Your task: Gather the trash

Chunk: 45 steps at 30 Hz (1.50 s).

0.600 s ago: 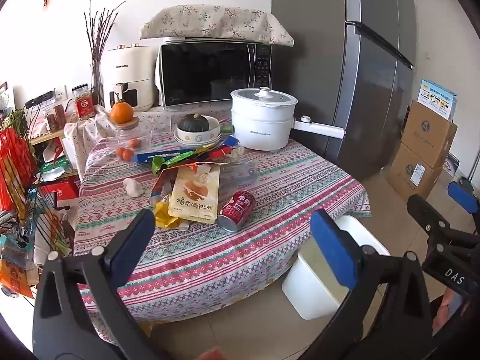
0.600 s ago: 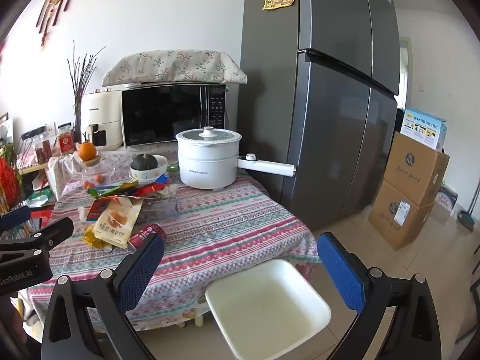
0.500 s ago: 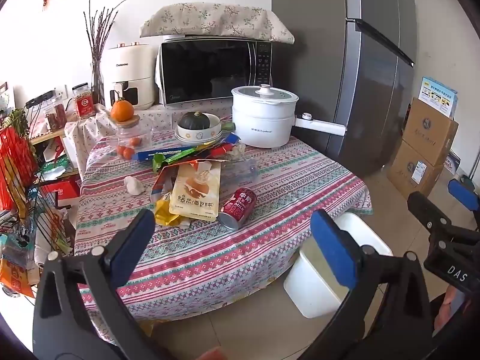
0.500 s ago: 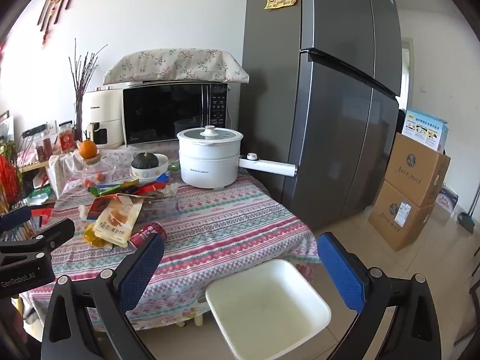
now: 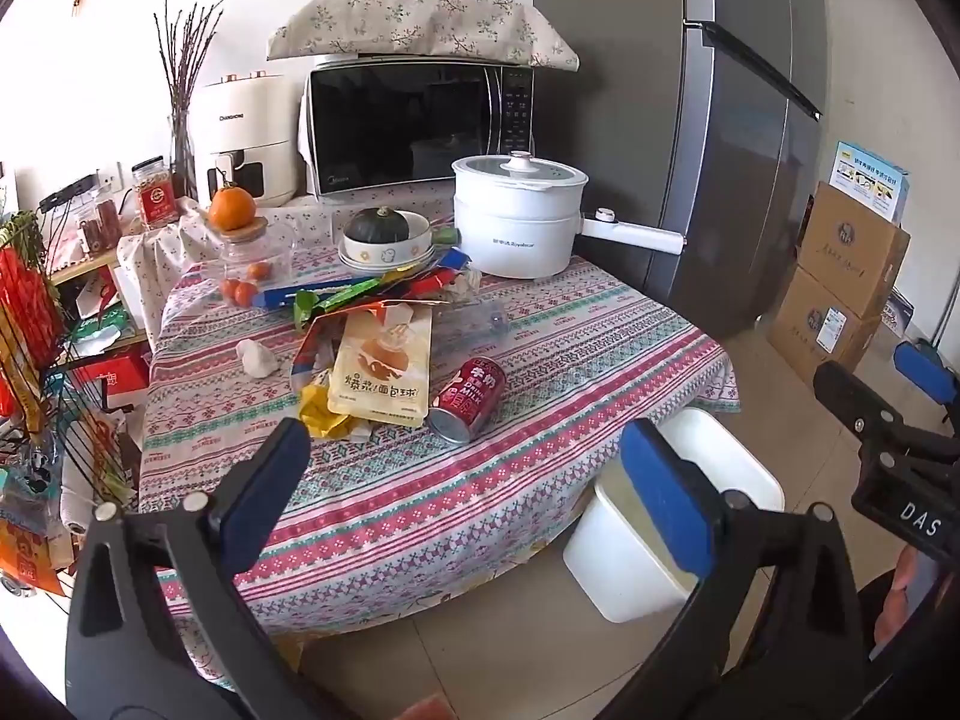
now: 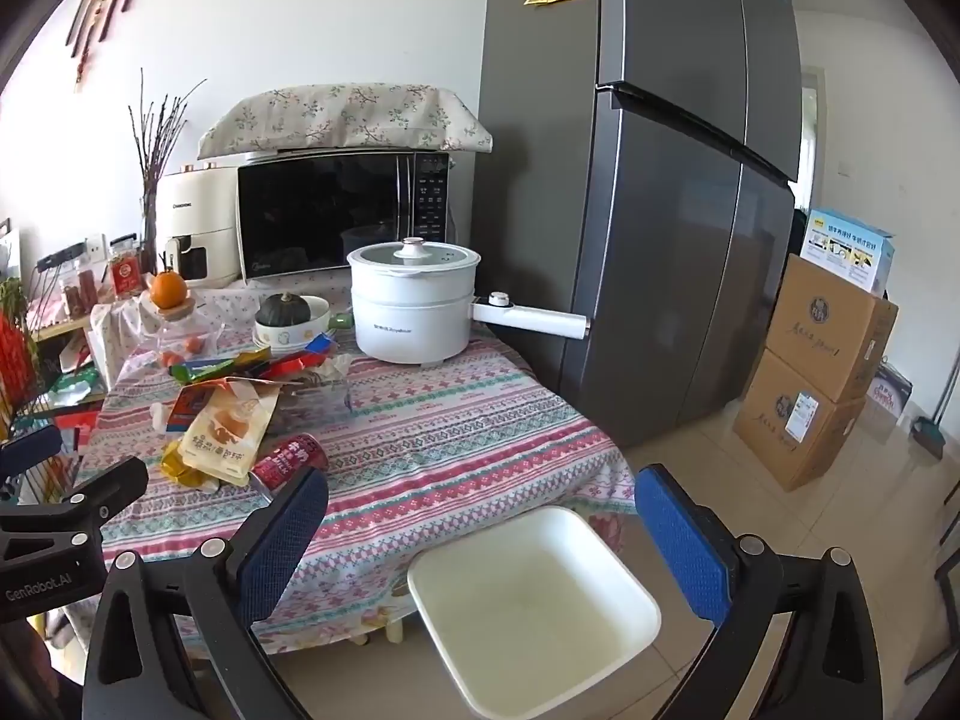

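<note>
Trash lies on the table's patterned cloth (image 5: 540,348): a red drink can (image 5: 469,399) on its side, a pale yellow snack bag (image 5: 383,369), a crumpled yellow wrapper (image 5: 321,414), a white tissue wad (image 5: 257,356) and several coloured wrappers (image 5: 360,291). A white bin (image 6: 531,603) stands on the floor at the table's near right edge. My left gripper (image 5: 465,492) hangs open in front of the table, short of the can. My right gripper (image 6: 480,537) is open above the bin, with the can (image 6: 291,461) and the snack bag (image 6: 225,429) to its left.
At the back stand a white electric pot (image 5: 519,213), a bowl with a dark squash (image 5: 384,234), a jar topped by an orange (image 5: 237,210), a microwave (image 5: 414,120) and an air fryer (image 5: 240,138). A grey fridge (image 6: 648,180) and cardboard boxes (image 6: 816,384) are right; a wire rack (image 5: 36,360) left.
Both views have crept slightly closer to the table; both grippers stay open and nothing on the table has moved.
</note>
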Motion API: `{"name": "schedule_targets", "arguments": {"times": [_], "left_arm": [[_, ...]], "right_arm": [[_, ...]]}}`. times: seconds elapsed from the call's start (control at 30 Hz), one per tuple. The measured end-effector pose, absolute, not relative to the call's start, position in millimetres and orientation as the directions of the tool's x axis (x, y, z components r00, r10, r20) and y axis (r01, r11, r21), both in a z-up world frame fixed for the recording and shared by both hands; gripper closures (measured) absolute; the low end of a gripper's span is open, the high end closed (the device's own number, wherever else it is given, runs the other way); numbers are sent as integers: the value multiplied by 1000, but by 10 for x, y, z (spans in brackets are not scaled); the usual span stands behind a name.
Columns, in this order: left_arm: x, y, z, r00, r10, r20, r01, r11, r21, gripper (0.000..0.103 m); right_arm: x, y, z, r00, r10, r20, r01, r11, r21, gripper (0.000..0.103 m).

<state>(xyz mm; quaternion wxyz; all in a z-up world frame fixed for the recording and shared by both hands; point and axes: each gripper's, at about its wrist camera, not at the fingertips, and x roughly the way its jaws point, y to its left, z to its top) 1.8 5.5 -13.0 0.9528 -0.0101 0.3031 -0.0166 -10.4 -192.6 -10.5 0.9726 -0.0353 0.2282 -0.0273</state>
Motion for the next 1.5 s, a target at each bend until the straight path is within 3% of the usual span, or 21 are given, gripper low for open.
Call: {"name": "schedule_targets", "arguments": {"times": [1.5], "left_arm": [[18,19,-185,801,-64,-595,45,998,-47,0]], "right_arm": [[-106,-1918,-137,896,-74,-437,39,995,-87,0]]}}
